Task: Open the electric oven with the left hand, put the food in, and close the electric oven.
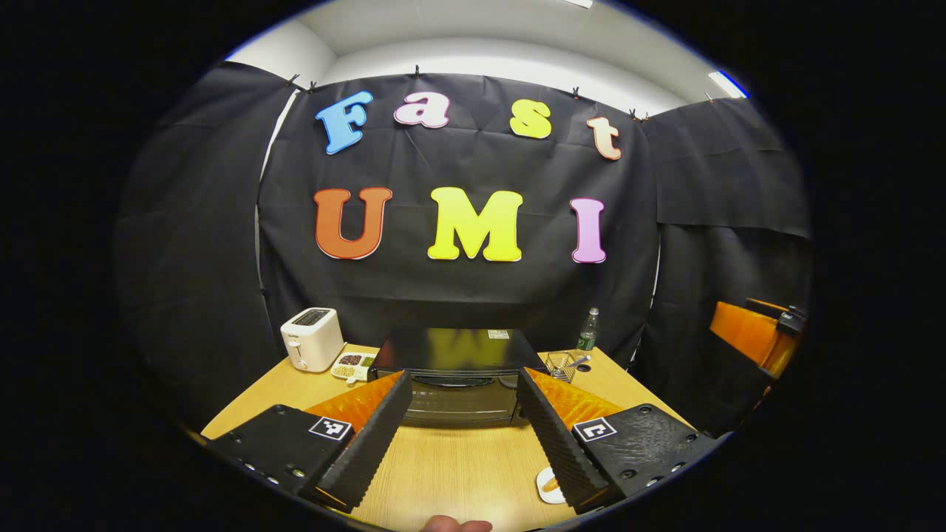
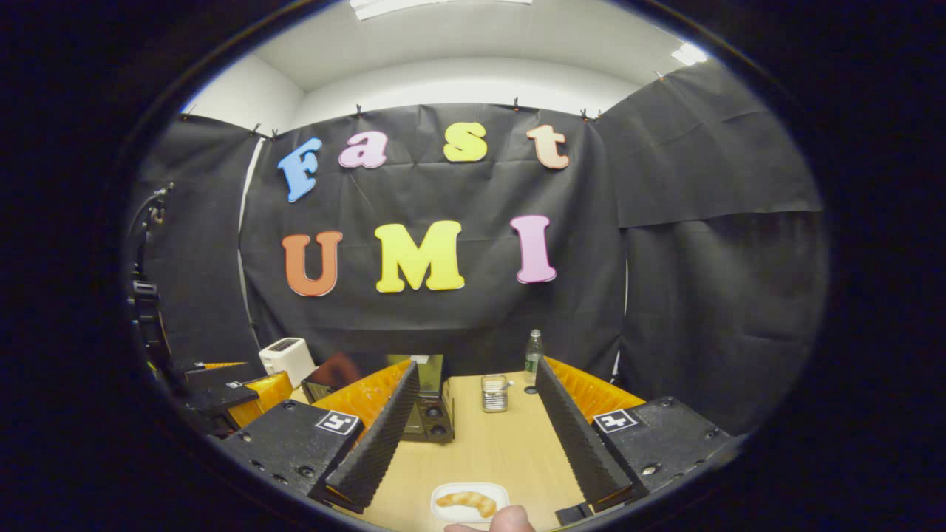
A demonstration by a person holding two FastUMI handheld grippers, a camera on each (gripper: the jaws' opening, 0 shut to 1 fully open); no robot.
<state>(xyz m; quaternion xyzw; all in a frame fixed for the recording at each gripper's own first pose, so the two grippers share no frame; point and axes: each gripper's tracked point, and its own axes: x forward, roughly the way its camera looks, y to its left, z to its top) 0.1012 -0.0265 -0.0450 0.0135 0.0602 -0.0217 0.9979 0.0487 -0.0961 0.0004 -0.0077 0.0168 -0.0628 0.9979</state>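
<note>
A black electric oven (image 1: 458, 377) sits on the wooden table (image 1: 458, 465) straight ahead of my left gripper (image 1: 462, 443), its glass door closed. The left gripper stands open, wide apart, well short of the oven with nothing between its fingers. In the right gripper view the oven (image 2: 427, 414) shows partly behind the left finger. A small white plate (image 2: 470, 502) with a golden piece of food (image 2: 467, 501) lies at the table's near edge, just below my open right gripper (image 2: 477, 451). The plate's edge (image 1: 548, 486) peeks beside the left gripper's right finger.
A white toaster (image 1: 311, 338) and a small dish of snacks (image 1: 353, 365) stand left of the oven. A wire holder with utensils (image 2: 494, 392) and a plastic bottle (image 2: 532, 353) stand to the oven's right. The other gripper (image 2: 222, 395) shows far left. A fingertip (image 2: 510, 519) shows at bottom.
</note>
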